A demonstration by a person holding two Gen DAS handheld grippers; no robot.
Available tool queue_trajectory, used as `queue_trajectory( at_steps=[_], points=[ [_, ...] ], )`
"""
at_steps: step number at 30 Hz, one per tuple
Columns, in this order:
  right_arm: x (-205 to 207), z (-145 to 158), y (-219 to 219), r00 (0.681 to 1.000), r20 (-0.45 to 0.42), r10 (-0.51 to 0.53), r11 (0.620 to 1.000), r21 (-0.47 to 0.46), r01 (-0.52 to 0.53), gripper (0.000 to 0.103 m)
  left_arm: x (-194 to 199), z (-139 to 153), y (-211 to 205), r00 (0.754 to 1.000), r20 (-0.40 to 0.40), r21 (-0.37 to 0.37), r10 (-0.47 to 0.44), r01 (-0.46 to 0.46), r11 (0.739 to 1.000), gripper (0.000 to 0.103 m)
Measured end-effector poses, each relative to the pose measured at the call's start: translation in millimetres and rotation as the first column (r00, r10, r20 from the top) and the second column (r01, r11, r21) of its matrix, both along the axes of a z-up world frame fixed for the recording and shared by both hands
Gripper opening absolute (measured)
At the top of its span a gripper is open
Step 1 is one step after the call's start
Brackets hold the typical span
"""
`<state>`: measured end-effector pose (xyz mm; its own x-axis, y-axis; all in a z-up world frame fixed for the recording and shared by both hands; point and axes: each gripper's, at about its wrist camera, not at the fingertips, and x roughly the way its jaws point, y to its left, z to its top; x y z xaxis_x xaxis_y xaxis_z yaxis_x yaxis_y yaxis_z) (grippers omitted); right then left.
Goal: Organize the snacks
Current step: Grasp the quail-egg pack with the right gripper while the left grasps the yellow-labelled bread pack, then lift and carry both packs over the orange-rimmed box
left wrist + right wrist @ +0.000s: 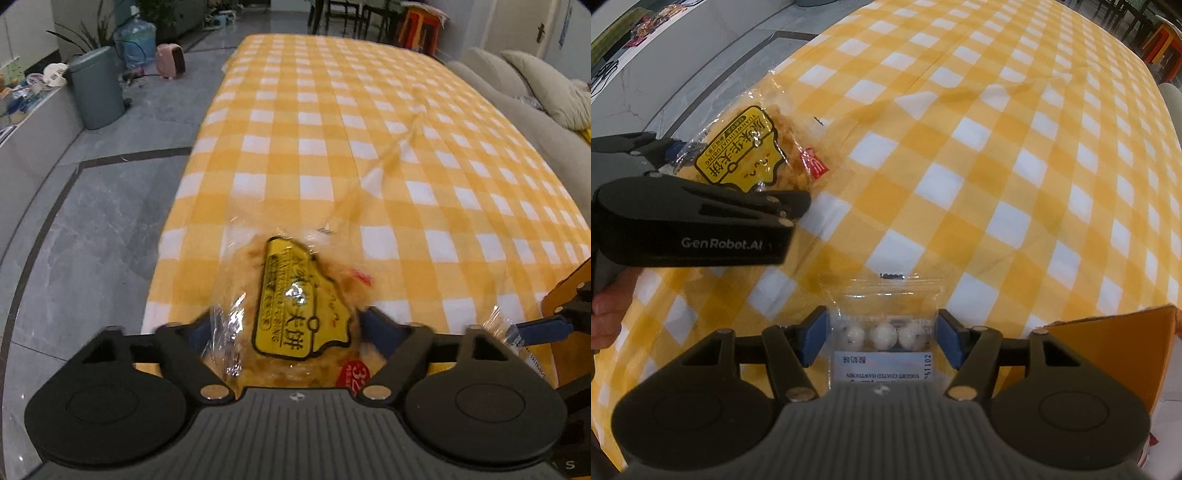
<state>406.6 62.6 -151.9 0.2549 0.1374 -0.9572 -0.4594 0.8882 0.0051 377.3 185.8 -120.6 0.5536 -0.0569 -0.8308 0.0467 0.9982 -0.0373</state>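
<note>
My left gripper is shut on a clear bag of peanut crisp cakes with a yellow label, held near the table's left front corner. The same bag and the left gripper show at the left of the right wrist view. My right gripper has its blue pads against both sides of a small clear packet of yogurt-coated hawthorn balls, over the yellow checked tablecloth. In the left wrist view the right gripper's blue fingertip and part of its packet show at the right edge.
An orange cardboard box flap stands at the lower right, also in the left wrist view. A crease runs across the cloth. Left of the table are grey floor, a grey bin and a water jug. A sofa stands to the right.
</note>
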Motion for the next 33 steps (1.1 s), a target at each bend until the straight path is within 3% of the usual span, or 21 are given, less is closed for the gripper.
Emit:
queue_trajectory(
  at_steps=[7,16,20,27,33],
  points=[
    [-1,0,0,1.0,0.004,-0.004,1.0,-0.002,0.004,0.062,-13,4,3,0.999,0.011,-0.026,0.043,-0.042,0.999,0.078],
    [-3,0,0,1.0,0.0,-0.021,1.0,-0.004,0.021,0.061,-51,5,2,0.998,0.011,-0.055,0.061,-0.06,0.997,0.077],
    [-12,0,2,1.0,0.001,-0.027,1.0,-0.008,0.027,0.061,-71,5,2,0.992,0.006,-0.064,0.126,-0.125,0.99,0.077],
    [-30,0,3,0.999,0.0,-0.042,0.999,-0.011,0.042,0.061,-109,5,-6,0.985,0.02,-0.058,0.172,-0.171,0.984,0.077],
    [-49,1,2,0.998,0.002,-0.065,0.998,-0.012,0.065,0.061,-131,8,-7,0.98,-0.015,-0.06,0.201,-0.201,0.978,0.078]
  ],
)
